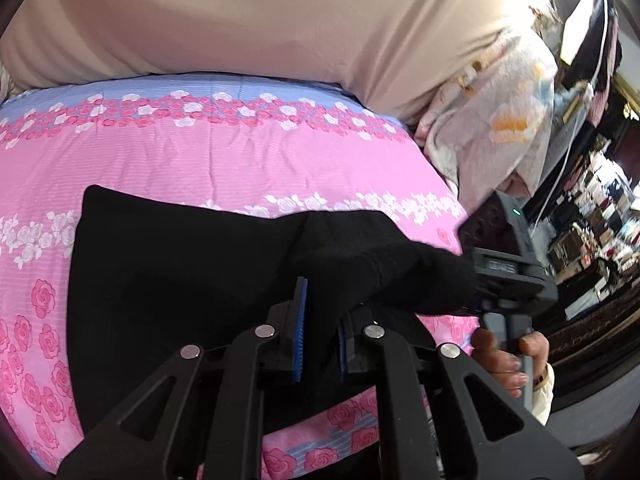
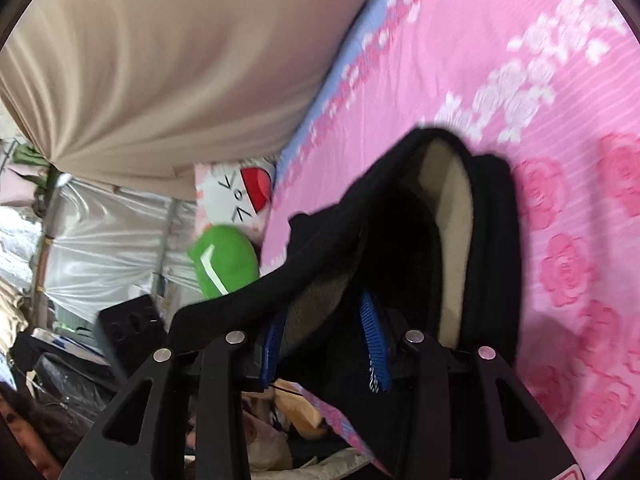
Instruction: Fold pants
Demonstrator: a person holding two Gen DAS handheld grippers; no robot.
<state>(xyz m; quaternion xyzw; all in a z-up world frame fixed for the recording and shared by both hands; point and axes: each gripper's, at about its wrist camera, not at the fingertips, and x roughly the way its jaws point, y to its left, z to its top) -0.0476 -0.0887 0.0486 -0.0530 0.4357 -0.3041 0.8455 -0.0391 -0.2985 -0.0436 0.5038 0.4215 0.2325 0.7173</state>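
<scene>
Black pants (image 1: 168, 264) lie on the pink rose-print bedspread (image 1: 248, 160), filling the 7–9 o'clock part of the left wrist view. Left gripper (image 1: 320, 332): blue pads pinching a raised fold of the pants. Right gripper (image 2: 326, 344): pads pinching the pants' edge, tan lining exposed toward 1 o'clock. Beige curtain (image 1: 256, 20) at 12 o'clock; green plush toy (image 2: 226, 260) at 9 o'clock in the right wrist view.

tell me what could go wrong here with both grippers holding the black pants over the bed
1. The left gripper pinches only an edge of the black pants; the fabric could slip out mid-fold.
2. In the right gripper the cloth is bunched, beige lining showing, so the fold may land twisted.
3. The grippers are close together; they could collide.
</scene>
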